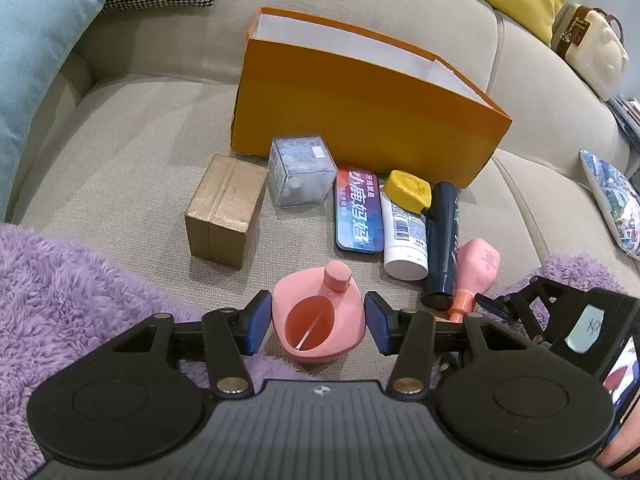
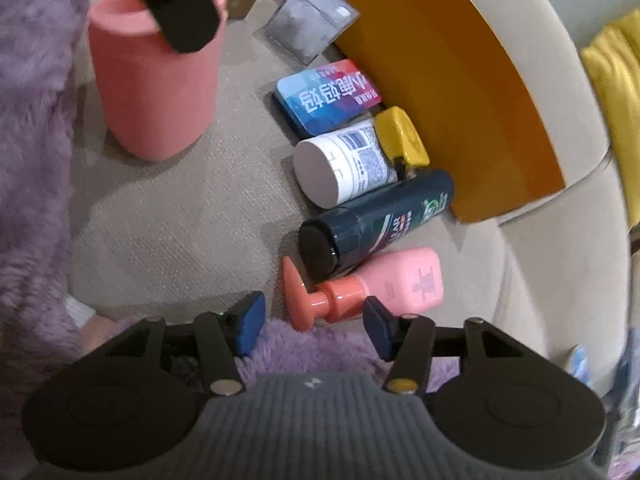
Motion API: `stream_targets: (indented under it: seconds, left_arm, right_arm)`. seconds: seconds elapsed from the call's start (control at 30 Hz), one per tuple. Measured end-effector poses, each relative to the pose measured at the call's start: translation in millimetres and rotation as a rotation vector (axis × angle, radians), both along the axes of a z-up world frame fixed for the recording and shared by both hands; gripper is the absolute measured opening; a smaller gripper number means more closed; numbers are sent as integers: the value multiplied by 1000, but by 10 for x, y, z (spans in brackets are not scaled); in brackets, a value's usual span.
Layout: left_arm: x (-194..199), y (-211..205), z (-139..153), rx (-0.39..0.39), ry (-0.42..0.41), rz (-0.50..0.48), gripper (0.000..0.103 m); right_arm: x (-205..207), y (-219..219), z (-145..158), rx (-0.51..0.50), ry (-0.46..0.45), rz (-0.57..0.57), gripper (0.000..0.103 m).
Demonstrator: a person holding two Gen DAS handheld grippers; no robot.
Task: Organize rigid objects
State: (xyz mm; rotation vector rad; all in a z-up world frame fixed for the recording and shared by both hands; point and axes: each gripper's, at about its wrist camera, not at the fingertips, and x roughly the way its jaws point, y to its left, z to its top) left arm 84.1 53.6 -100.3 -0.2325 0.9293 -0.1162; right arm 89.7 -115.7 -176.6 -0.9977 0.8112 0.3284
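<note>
Beige sofa seat [image 1: 120,152], orange box [image 1: 360,128] empty.
Left claw [image 1: 316,322] half-open, straddling pink cup [image 1: 320,320], grip uncertain; right claw [image 2: 314,326] part-open, empty, nearing pink pump bottle [image 2: 384,284]; next: close, lift.

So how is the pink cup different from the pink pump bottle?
The pink plastic cup stands upright with its mouth open; the pink pump bottle lies on its side. The cup is wide and round, while the bottle is flatter, with an orange pump on its neck. Both are pink plastic and rest on the beige sofa cushion.
</note>
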Motion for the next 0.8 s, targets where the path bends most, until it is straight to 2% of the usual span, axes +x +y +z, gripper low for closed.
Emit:
stream_targets:
  seconds: [0.13,0.17,0.3,0.4,0.47,0.57,0.67,0.8]
  left_arm:
    - [-4,4,2,-3,-1,2,58]
    - [-4,2,2,-1,-2,2,58]
    - [-2,-6,2,2,-2,2,58]
    - [0,-5,2,1,-2,3,58]
    - [-7,-3,5,-3,-5,2,58]
    - [-3,10,2,-19,-4,0,58]
    - [-6,7,8,-16,-4,-2,58]
    - [-11,24,11,-19,-1,1,58]
  right_arm:
    - [-107,-63,169,37,-48,22,29]
    - [-147,-71,216,48,-67,32,15]
    - [-153,-168,409,140,-53,20,16]
    - [-137,-232,513,170,-88,-4,16]
    - [-132,-295,646,224,-101,-13,16]
    - [-126,-409,921,398,-47,7,16]
    - [-47,-509,1144,635,58,6,16]
    - [206,-561,1197,870,187,-57,10]
